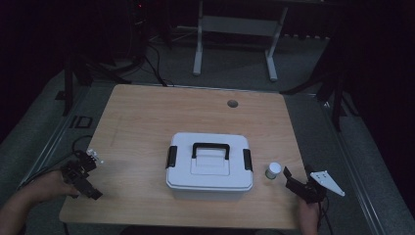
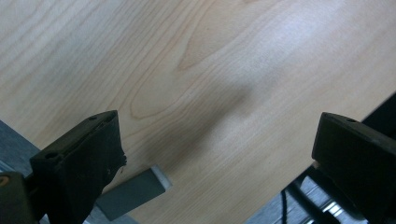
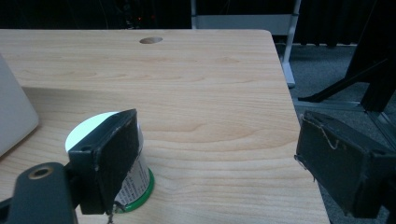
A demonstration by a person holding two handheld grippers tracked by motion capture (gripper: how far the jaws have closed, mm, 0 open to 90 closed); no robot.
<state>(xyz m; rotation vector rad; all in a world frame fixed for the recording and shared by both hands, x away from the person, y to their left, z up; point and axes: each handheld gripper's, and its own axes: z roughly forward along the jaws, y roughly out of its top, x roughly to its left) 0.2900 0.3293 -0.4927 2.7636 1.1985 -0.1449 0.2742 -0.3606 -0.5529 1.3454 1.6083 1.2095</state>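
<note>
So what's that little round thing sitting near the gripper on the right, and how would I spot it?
Find the white lidded box with a black handle in the middle of the wooden table. Just right of it, ahead of the open right gripper, stands a small bottle. Its white cap, printed label and green base rim set it apart.

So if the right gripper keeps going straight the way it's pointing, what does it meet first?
Probably nothing: the right gripper looks along bare wooden table toward the far edge. The small white-lidded, green-based bottle stands off-line behind its left jaw, though depth is unclear.
</note>
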